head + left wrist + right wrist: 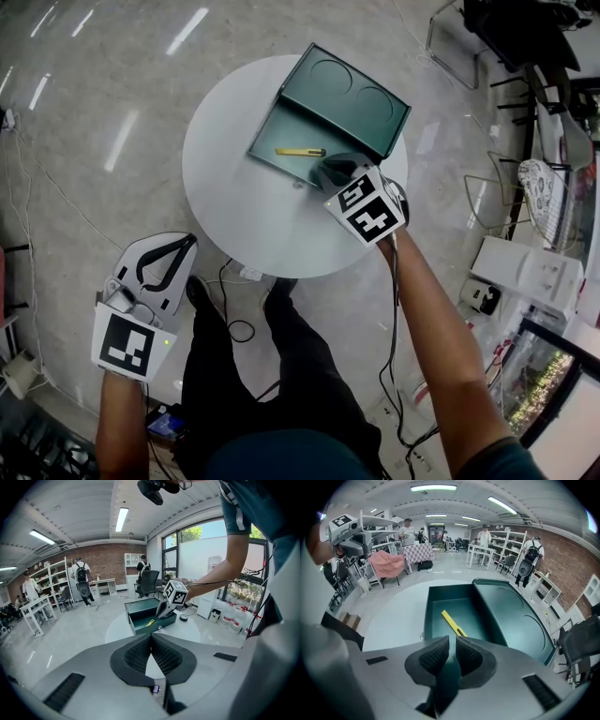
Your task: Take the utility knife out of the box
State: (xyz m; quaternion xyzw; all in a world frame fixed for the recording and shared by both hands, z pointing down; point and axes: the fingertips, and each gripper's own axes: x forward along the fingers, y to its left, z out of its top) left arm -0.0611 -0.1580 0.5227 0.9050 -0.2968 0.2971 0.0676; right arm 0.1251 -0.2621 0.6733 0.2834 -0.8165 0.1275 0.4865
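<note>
A yellow utility knife (300, 151) lies flat on the floor of the open dark green box (281, 127), whose lid (352, 98) leans back behind it. The box stands on a round white table (234, 197). My right gripper (330, 174) hovers over the box's near right edge, pointing steeply down, its jaws shut with nothing between them. In the right gripper view the knife (453, 623) lies just beyond the right gripper (452, 640). My left gripper (186, 244) hangs off the table at the lower left, shut and holding nothing; from there the left gripper (151, 635) faces the box (145, 616).
A small black round object (183, 618) sits on the table beside the box. Cables (239, 328) trail over the glossy floor by the person's legs. Wire chairs (506, 187) and white cabinets (530, 272) stand to the right. People and shelving (506, 550) are further off.
</note>
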